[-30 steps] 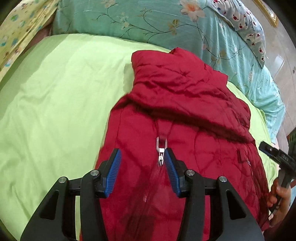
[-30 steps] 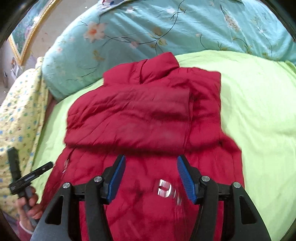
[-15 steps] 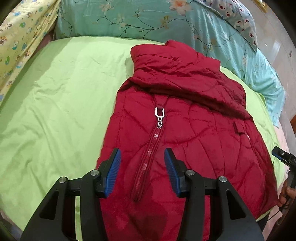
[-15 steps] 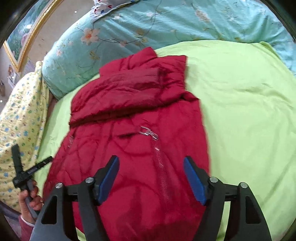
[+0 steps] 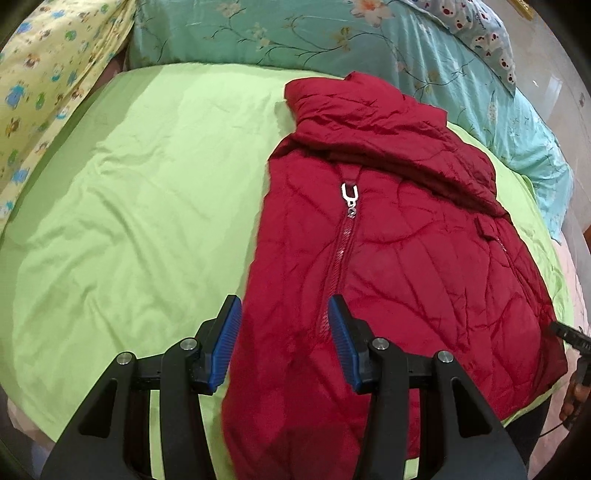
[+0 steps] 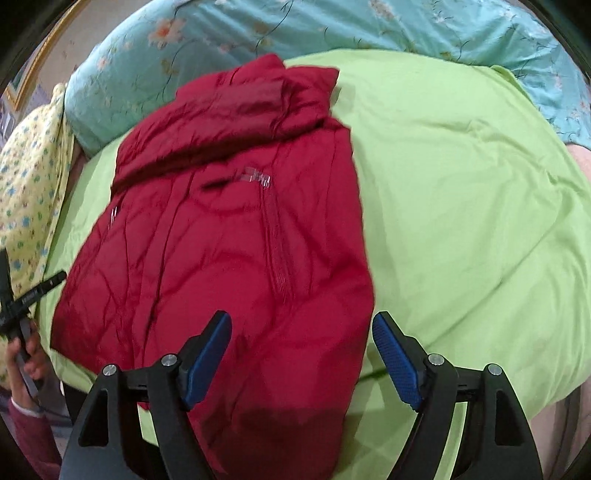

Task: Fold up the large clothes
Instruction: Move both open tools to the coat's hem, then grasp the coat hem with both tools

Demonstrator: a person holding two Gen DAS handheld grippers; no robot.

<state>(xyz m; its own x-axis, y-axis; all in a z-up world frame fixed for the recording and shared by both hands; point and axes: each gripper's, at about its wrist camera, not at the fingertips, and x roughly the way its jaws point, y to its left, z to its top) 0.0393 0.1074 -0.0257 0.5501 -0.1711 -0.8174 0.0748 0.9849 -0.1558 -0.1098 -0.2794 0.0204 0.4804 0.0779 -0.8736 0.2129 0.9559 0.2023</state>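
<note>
Bed: green sheet (image 5: 147, 192) spreads ahead of both hand-held grippers, floral pillows (image 5: 258, 33) at the far end.
Jacket: the red quilted jacket (image 5: 399, 266) lies flat on the sheet, zipped front up, sleeves folded across the chest, collar far from the grippers, hem nearest.
Handling: looks puffy, soft and light, with a slick shell likely to slide and spring back; best pinched through the hem corners or side seams, where the layers bunch.
Left hand-held gripper (image 5: 284, 345): fingers wide apart, empty, hovering over the hem's left portion, zipper line beside its right finger.
Right hand-held gripper (image 6: 301, 360): spread wide, empty, above the hem's right edge.
Zipper pull (image 5: 350, 195): silver, well ahead, just below the folded sleeves.
</note>
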